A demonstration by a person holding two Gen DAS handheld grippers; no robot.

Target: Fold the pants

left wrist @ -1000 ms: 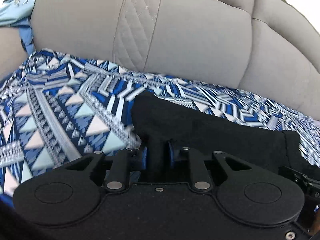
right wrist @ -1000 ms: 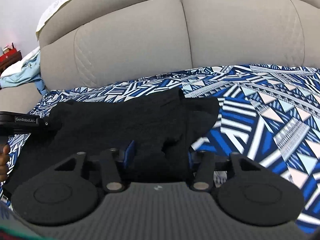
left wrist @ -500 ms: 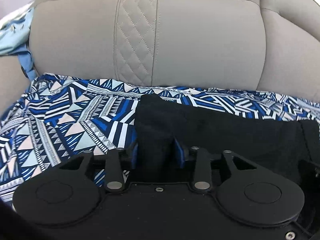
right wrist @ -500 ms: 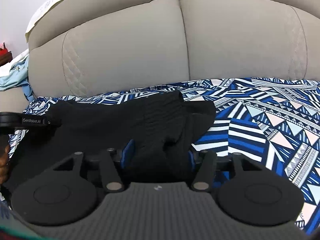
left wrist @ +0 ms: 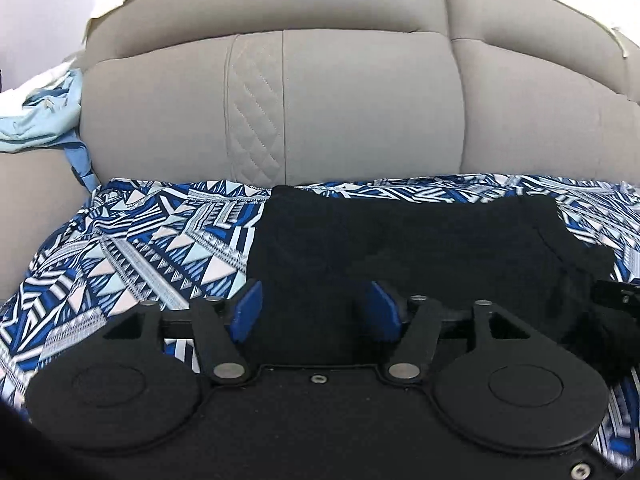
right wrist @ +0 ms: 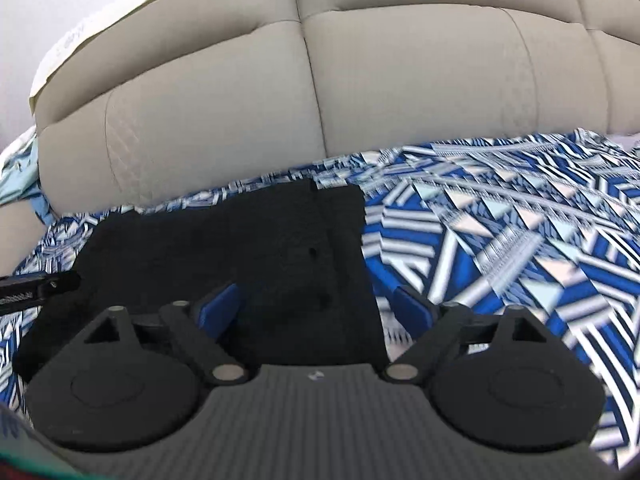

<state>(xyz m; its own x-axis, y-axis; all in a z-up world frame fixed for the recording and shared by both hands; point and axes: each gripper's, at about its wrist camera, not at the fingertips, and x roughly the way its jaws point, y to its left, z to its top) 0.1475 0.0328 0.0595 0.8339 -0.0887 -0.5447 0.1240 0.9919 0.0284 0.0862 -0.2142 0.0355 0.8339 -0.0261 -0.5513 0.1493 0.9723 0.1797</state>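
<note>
The black pants (left wrist: 400, 240) lie folded into a compact slab on the patterned cover (left wrist: 132, 248) of the sofa (left wrist: 360, 112), near its backrest. My left fingers (left wrist: 248, 312) stand spread over the pants' left edge, grasping nothing; my right fingers (right wrist: 218, 312) are released too, straddling the right edge. I judge both ends were set down to leave the fold flat.

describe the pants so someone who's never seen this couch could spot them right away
Start at the beige sofa backrest and drop to the seat, which is draped with a blue and white geometric cloth. The black pants lie flat on that cloth just below the backrest, with both sets of jaws open around them. They are the only plain, dark item against the busy pattern.
</note>
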